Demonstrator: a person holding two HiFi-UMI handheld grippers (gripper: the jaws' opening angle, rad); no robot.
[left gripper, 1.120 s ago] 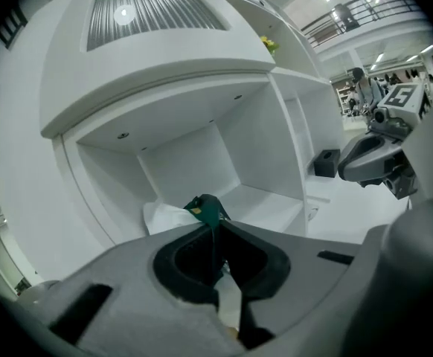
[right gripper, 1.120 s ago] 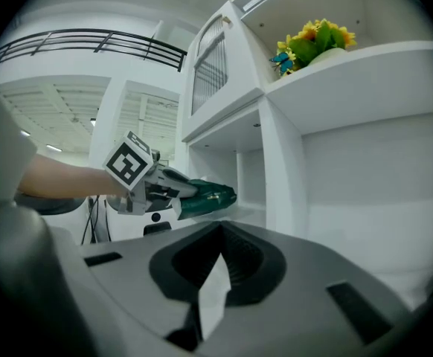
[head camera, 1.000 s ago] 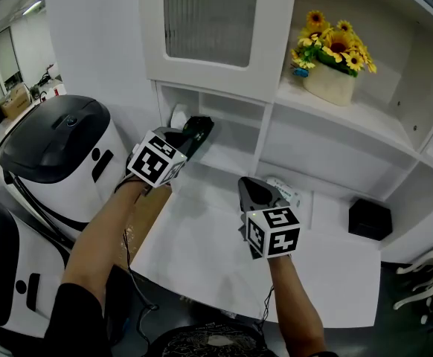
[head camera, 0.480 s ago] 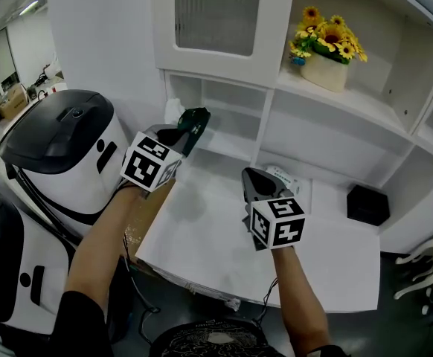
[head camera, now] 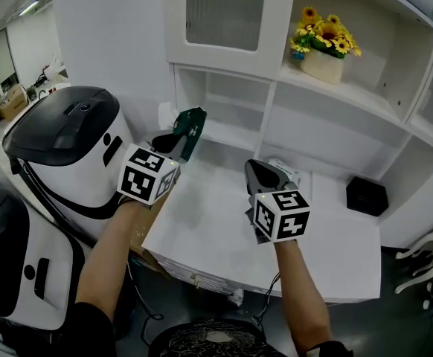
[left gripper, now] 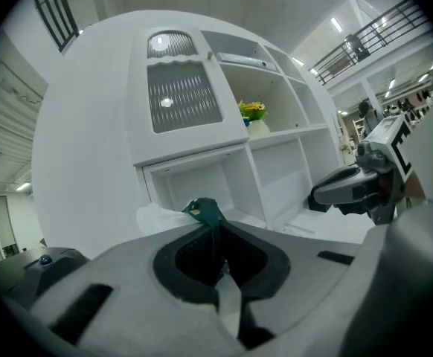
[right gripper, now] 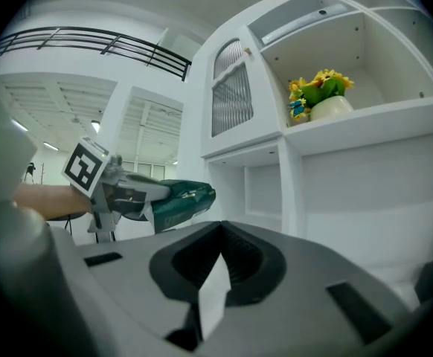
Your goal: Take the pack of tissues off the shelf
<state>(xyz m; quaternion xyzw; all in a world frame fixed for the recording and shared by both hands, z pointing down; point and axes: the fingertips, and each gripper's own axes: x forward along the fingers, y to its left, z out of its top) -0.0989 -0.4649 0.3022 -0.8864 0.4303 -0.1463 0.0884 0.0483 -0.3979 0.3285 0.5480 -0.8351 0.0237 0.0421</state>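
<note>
The pack of tissues (head camera: 190,127) is dark green and sits pinched between the jaws of my left gripper (head camera: 176,140), held in the air in front of the shelf's lower left compartment (head camera: 224,114). In the left gripper view its green end (left gripper: 204,212) sticks up between the closed jaws, with something white and crumpled (left gripper: 155,217) just behind it. My right gripper (head camera: 256,171) hovers over the white counter (head camera: 209,236), jaws together and nothing in them. The right gripper view shows the left gripper with the pack (right gripper: 178,201) at left.
A pot of sunflowers (head camera: 322,43) stands on the upper shelf. A small white packet (head camera: 285,174) lies on the counter behind the right gripper, and a black box (head camera: 367,196) sits at the right. Two white and black machines (head camera: 68,136) stand at the left.
My left gripper has drawn back from the shelf towards me, carrying the green pack. The right gripper has hardly moved. The head view has shifted slightly.
</note>
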